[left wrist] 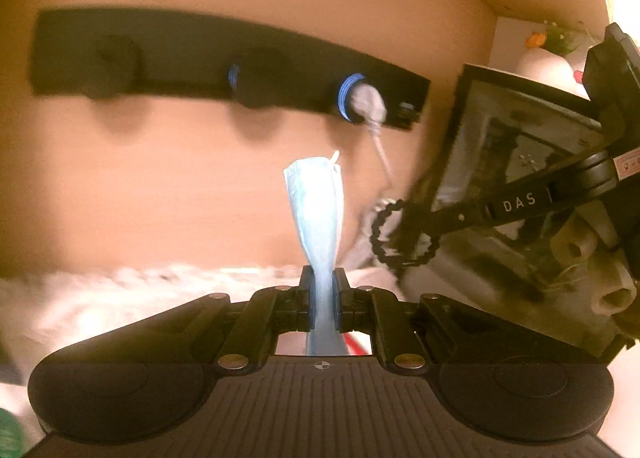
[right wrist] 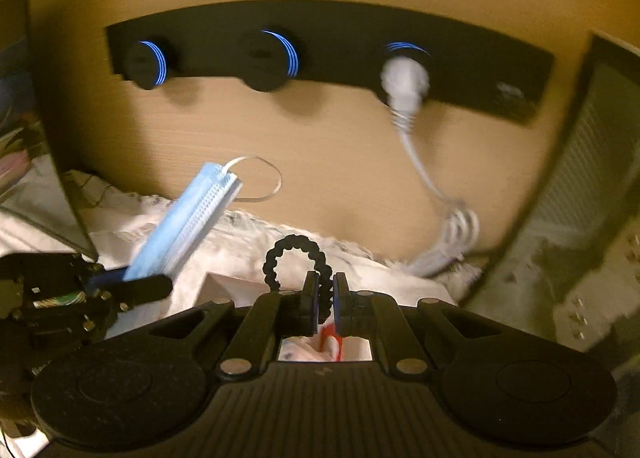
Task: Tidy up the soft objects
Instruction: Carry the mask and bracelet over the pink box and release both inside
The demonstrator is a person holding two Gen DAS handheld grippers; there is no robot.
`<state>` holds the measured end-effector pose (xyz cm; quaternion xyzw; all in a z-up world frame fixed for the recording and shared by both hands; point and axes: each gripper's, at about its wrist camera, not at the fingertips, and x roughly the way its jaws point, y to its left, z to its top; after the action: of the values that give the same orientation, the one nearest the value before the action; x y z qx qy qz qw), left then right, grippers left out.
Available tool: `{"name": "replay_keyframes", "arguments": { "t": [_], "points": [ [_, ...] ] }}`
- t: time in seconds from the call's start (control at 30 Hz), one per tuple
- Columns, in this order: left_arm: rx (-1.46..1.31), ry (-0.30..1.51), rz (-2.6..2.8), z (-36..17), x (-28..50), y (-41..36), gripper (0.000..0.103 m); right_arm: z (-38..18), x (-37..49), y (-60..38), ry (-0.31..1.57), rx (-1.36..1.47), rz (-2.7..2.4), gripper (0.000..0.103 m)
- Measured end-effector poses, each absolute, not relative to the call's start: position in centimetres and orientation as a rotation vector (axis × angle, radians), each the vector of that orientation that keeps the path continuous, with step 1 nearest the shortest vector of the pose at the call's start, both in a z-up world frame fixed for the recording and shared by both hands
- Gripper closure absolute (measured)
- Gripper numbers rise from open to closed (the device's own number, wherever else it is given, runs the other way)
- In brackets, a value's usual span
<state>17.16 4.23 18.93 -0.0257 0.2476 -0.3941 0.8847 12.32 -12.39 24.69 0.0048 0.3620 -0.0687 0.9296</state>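
We take the black power strip (right wrist: 328, 54) on the wooden wall as our landmark. Below it and to its left, the left tool (left wrist: 322, 290) is clamped on a folded blue face mask (left wrist: 316, 210); the pinch sits at one end of the folded mask, so most of it stands free beyond the pads and its ear loop (right wrist: 260, 178) hangs loose toward the wall. We judge this end grip is chosen to keep the pleats stacked and the mask compact for putting away. Just right of that, still below the strip's middle socket, the right tool (right wrist: 326, 300) is closed on a black scrunchie-like hair tie (right wrist: 298, 258), nipped at one point of the ring, so the rest stands up as an open loop ahead of the pads. A grip on one strand is enough for so light a thing. Both items are held clear above the white fluffy cover (right wrist: 248, 234) that lies under the strip. A white plug (right wrist: 404, 82) sits in the strip's right socket, its cord (right wrist: 424, 174) trailing down to a coil at the cover's edge; we note a snag risk for the loops if carried near it. Where each item should go we cannot tell yet. Frames are blurred.
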Motion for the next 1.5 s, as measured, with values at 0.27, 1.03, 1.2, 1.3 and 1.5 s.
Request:
{"name": "replay_keyframes", "arguments": {
  "t": [0.27,1.03,1.2,1.3,1.5],
  "points": [
    [-0.011,0.705,-0.811,10.9,18.8,-0.6,0.089,20.3,12.8,-14.5,0.780,0.132,-0.080,0.096],
    [-0.013,0.627,-0.681,13.4,20.6,4.3,0.080,6.0,21.3,-14.6,1.054,0.246,-0.160,0.096],
    [-0.121,0.664,-0.704,14.4,20.9,6.4,0.080,7.6,20.5,-14.8,1.006,0.294,-0.141,0.088],
    [-0.143,0.625,-0.674,15.1,20.1,7.7,0.080,10.1,18.6,-15.0,0.917,0.303,-0.133,0.062],
    [-0.175,0.589,-0.636,16.0,19.6,11.0,0.080,15.0,15.0,-14.5,0.767,0.264,-0.142,0.054]
  ]
}}
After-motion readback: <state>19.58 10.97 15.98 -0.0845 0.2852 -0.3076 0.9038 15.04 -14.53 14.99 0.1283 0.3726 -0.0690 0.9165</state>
